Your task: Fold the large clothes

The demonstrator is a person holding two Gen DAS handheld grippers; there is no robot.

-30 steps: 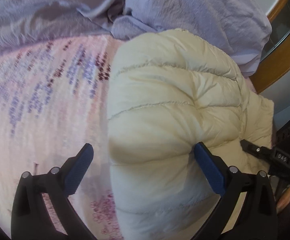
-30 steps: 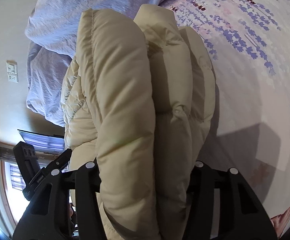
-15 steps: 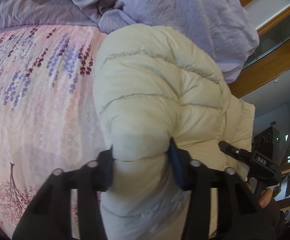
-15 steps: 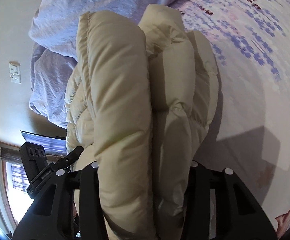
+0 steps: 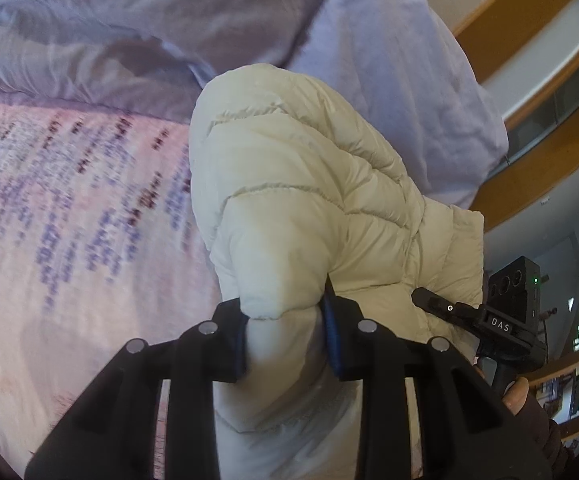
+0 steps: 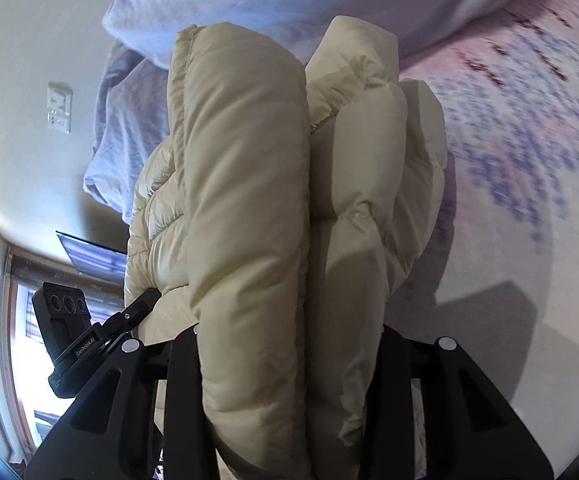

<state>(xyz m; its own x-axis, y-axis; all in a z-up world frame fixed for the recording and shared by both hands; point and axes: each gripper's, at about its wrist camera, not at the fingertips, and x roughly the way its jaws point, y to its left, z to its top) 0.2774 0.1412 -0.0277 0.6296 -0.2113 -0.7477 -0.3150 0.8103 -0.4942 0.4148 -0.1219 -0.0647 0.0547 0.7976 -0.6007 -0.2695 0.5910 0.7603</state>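
Lilac duvet (image 5: pixel 389 80) behind gripped puffer jacket (image 5: pixel 309 200)

Daylit, window (image 6: pixel 21 320) glare, bedspread (image 5: pixel 69 220) motion-blurred — fisheye-warped, dark edges

My jacket (image 5: pixel 305 208) is cream, quilted; the bedsheet (image 5: pixel 69 220) pink with purple flowers; the duvet (image 5: pixel 389 60) plain lilac.

A pink floral bed sheet (image 5: pixel 69 208) carries a rumpled lavender duvet (image 5: pixel 137 36) at its far end.
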